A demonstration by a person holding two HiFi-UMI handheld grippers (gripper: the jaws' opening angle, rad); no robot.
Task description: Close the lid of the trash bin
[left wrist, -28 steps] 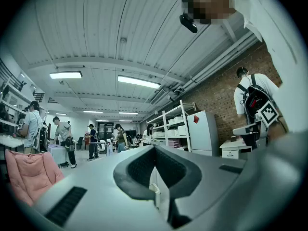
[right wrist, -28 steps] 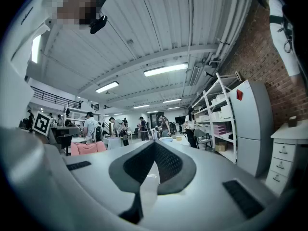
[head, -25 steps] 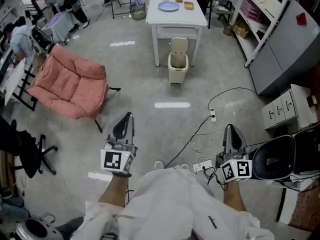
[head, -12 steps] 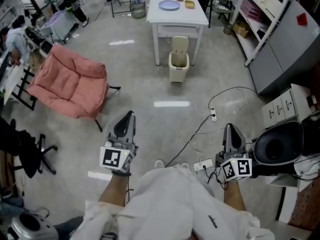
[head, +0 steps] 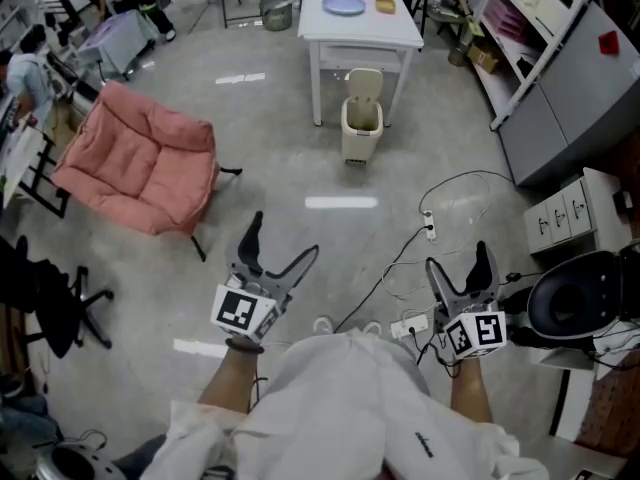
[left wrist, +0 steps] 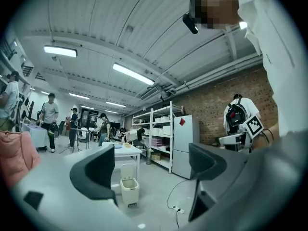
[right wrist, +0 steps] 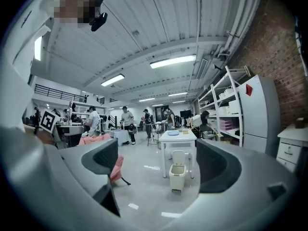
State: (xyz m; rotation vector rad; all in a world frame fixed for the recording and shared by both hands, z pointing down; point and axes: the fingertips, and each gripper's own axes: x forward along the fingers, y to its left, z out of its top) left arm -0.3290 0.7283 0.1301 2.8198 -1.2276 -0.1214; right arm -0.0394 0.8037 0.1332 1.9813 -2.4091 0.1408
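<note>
A beige pedal trash bin (head: 361,130) stands on the floor in front of a white table (head: 395,36), its lid (head: 366,82) raised upright. It is far from both grippers, and I also see the bin (left wrist: 129,190) small in the left gripper view and the bin (right wrist: 177,176) in the right gripper view. My left gripper (head: 283,238) is held low at the left and my right gripper (head: 458,260) at the right. Both have just been opening, their jaws now wide apart with nothing between them. Each points level toward the bin.
A plate and bowls sit on the white table. A pink folding chair (head: 140,158) stands at the left. Cables and a power strip (head: 428,233) lie on the floor near my right gripper. A black office chair (head: 575,308), drawers (head: 575,218) and shelves line the right side.
Both grippers were shut in the earlier frames and now stand open. The right gripper has shifted a little sideways and the left has sunk slightly.
</note>
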